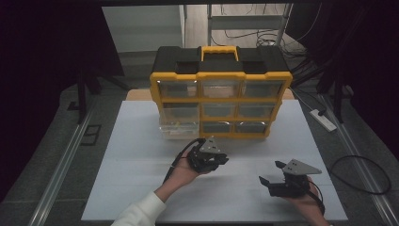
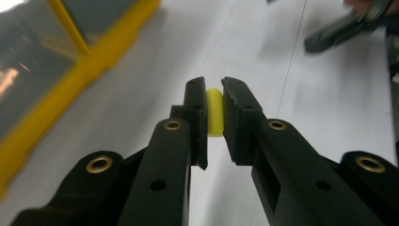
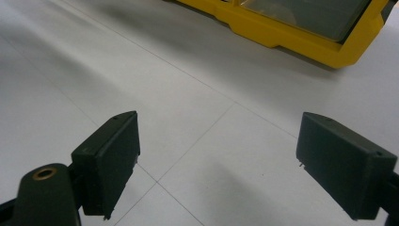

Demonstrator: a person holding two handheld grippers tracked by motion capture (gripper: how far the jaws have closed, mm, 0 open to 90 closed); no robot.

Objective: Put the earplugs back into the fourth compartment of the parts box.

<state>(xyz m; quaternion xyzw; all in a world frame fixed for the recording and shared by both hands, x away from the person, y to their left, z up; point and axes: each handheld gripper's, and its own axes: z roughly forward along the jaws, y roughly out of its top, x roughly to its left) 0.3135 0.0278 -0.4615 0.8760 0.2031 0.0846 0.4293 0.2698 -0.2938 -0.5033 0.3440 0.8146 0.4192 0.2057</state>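
Note:
A small yellow piece (image 2: 214,113) is pinched between the two black jaws of my left gripper (image 2: 214,85), which is shut on it just above the white table. From the high view, the left gripper (image 1: 223,160) sits in front of a yellow and black drawer cabinet (image 1: 221,77), below its pulled-out clear bottom-left drawer (image 1: 179,130). My right gripper (image 1: 271,173) hovers over the table's front right, jaws wide apart. In the right gripper view its fingers (image 3: 110,157) stand open with nothing between them, and the cabinet's yellow frame (image 3: 301,35) lies ahead.
The white table (image 1: 141,155) has bare room at left and in front of the cabinet. A power strip (image 1: 323,119) and cables lie on the floor at right. Metal rails (image 1: 61,165) run along both sides. The right gripper (image 2: 343,28) also appears far off in the left gripper view.

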